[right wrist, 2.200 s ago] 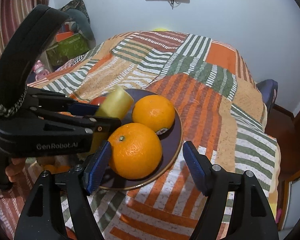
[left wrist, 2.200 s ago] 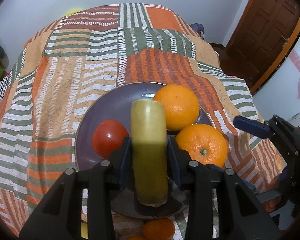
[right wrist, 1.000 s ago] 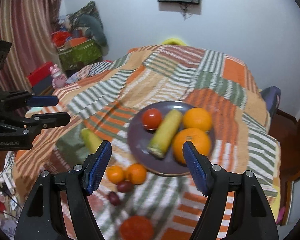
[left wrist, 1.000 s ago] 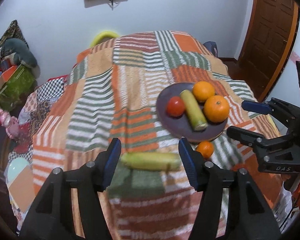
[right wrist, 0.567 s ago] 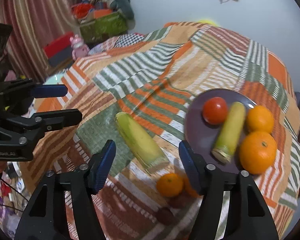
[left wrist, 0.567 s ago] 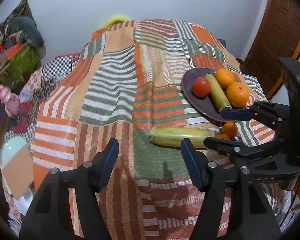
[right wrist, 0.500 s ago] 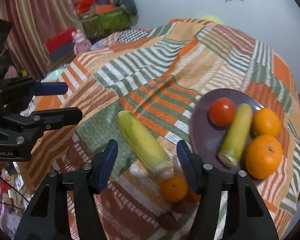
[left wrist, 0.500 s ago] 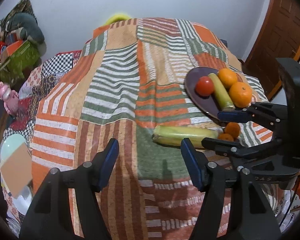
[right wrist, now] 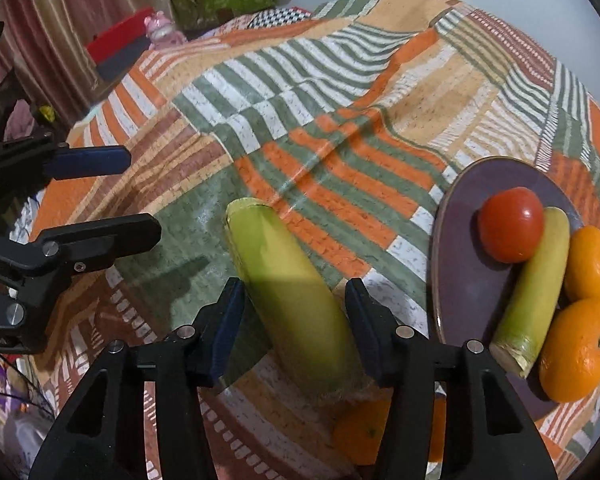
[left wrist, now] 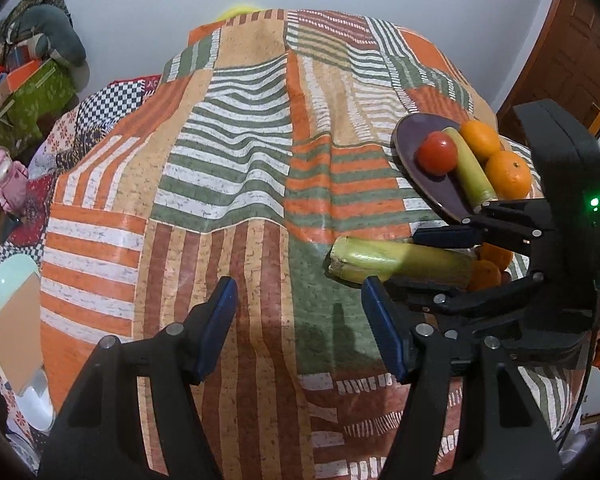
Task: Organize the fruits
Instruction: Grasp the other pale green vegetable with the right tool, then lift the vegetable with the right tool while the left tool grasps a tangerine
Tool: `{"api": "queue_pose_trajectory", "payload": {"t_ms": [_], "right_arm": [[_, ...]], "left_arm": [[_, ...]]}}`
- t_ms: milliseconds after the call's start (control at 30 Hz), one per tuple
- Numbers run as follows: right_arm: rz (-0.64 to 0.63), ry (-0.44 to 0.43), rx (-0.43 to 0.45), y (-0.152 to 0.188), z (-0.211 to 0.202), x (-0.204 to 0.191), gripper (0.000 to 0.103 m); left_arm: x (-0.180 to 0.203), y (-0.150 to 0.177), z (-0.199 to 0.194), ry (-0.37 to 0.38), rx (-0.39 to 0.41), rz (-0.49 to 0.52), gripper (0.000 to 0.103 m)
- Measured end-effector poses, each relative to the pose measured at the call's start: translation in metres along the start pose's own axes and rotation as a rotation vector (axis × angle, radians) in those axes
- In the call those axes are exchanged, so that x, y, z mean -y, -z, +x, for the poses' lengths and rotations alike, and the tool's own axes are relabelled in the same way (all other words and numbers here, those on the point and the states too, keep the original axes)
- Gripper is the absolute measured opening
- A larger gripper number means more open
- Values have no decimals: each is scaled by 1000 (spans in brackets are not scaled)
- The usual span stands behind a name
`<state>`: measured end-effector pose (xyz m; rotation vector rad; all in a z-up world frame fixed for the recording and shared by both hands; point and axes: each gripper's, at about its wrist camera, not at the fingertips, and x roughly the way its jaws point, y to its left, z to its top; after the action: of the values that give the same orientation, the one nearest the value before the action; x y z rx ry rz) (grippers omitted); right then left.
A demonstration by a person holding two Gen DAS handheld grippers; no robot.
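A tomato [right wrist: 511,224], corn [right wrist: 534,292] and two oranges [right wrist: 578,350] lie on the plate [right wrist: 456,264]. Another cob [right wrist: 296,300] lies on the bed [right wrist: 320,120], left of the plate.

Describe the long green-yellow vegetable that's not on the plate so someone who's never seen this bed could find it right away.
Start at the dark purple plate on the striped patchwork bedspread. Beside it, on a green patch of the cloth, lies a long yellow-green stalk between the open tongs of the right gripper. Unlike the slimmer stalk on the plate, it lies off the plate and is thicker.
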<state>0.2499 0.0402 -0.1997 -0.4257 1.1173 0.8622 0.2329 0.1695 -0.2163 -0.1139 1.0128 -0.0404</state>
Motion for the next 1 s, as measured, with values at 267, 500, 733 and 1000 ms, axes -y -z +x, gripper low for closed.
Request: {"api": "queue_pose_trajectory", "payload": {"t_ms": [267,500,733,1000], "right_arm": [[-66,69,-4,3,9,-20,41],[-41,15,72,19,-27,-20,35],[41,39,163,36,-74,5,34],[159,106,266,83,-134,61,34]], "left_arm": [[1,3,-4,-20,-3,-2,64],[10,4,-19,-34,11,7,64],[41,1,-30,-28,22,48,64],[85,-3,-31,0,13,100,64]]}}
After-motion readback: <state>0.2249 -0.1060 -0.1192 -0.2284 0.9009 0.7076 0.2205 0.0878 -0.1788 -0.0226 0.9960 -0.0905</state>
